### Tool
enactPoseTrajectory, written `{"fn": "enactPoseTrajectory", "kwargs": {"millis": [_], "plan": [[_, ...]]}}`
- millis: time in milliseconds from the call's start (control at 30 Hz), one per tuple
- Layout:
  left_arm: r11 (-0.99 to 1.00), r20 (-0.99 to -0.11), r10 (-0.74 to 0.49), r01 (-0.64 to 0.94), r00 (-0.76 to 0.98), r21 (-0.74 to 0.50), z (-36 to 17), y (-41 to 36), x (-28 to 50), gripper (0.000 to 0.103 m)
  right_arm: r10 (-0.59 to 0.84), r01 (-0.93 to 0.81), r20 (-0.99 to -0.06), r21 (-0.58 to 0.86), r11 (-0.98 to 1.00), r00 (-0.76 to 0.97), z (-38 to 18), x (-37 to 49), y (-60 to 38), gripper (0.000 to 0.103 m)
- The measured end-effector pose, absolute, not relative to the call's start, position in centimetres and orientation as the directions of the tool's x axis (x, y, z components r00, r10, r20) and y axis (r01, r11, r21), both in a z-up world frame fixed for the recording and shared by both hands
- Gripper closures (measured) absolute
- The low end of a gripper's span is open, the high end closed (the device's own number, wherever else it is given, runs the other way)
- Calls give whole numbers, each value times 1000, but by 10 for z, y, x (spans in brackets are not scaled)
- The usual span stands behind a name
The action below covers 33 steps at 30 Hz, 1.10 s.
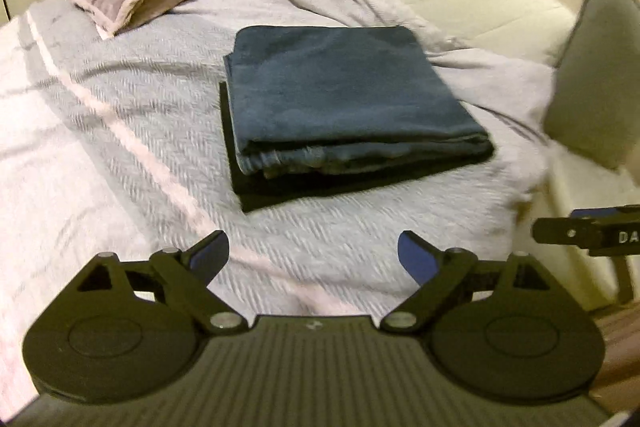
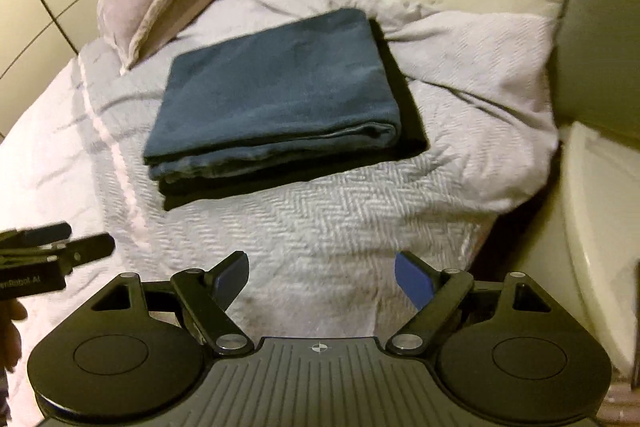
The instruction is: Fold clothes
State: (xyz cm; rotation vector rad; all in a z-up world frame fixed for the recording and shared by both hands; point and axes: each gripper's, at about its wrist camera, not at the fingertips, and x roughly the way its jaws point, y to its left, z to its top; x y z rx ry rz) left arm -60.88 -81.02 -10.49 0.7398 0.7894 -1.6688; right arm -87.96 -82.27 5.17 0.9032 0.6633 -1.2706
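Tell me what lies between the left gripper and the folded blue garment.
Only bare grey herringbone blanket lies between the open left gripper and the folded blue garment, which tops a black one; the left wrist view shows it.

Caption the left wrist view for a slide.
Open left gripper faces a folded blue garment stacked on a black one.

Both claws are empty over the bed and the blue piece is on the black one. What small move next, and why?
Probably ease both back and leave the stack alone. The blue garment already lies folded flat on the folded black garment, edges roughly aligned, and the left claw and right claw are open, short of it, holding nothing.
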Motion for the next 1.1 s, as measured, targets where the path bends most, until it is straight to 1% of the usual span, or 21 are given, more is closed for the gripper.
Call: {"fn": "enactPoseTrajectory", "kwargs": {"millis": [100, 200, 300, 400, 600, 800, 1100], "plan": [[-239, -790, -567, 965, -233, -113, -87, -793, -611, 14, -524, 980, -831, 193, 44, 187, 71, -869, -803, 20], [-236, -779, -577, 964, -243, -126, -75, -781, -609, 14, -529, 981, -829, 187, 46, 182, 85, -861, -794, 20], [-198, -782, -583, 972, -218, -124, -67, -771, -609, 13, -530, 982, -829, 180, 53, 180, 97, -854, -788, 19], [-150, -782, -594, 981, -190, -125, -62, -763, -610, 10, -526, 982, -829, 165, 89, 187, 103, -850, -790, 20], [-67, -798, -586, 990, -137, -121, -54, -754, -615, 10, -515, 979, -835, 126, 159, 191, 115, -842, -794, 19], [-30, -793, -606, 998, -63, -57, -41, -742, -628, 10, -522, 975, -832, 93, 204, 188, 126, -844, -791, 19], [37, -793, -610, 999, -4, -33, -27, -729, -635, 10, -523, 970, -823, 132, 205, 222, 136, -859, -787, 20]]}}
